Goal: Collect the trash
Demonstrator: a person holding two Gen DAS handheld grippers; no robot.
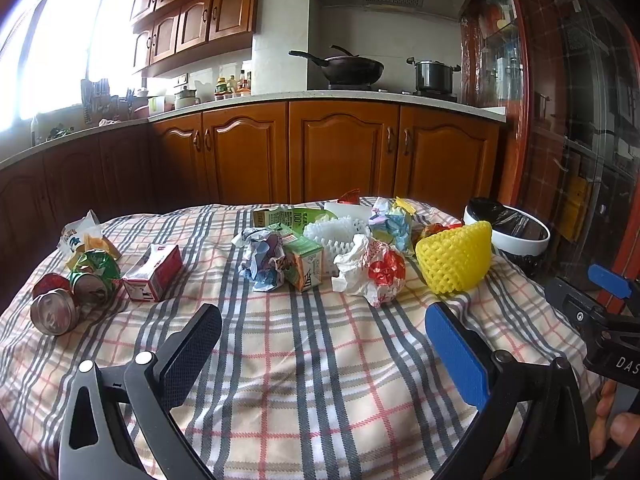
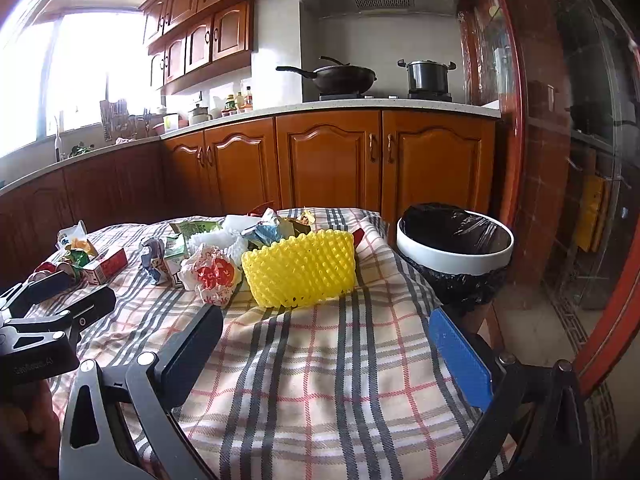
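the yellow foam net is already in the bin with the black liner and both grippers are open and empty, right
Not quite. The yellow foam net is not in the bin; the right wrist view shows it lying on the checked tablecloth beside the other trash, with the bin apart from it past the table's edge. The rest holds: the left gripper and the right gripper are both open and empty.

The bin (image 1: 516,236) is half hidden behind the yellow foam net (image 1: 456,258) ahead-right of the left hand-held gripper (image 1: 324,356). Print on the crumpled wrappers (image 1: 264,260) is too small to read. The desk (image 1: 300,380) runs off the lower edge.
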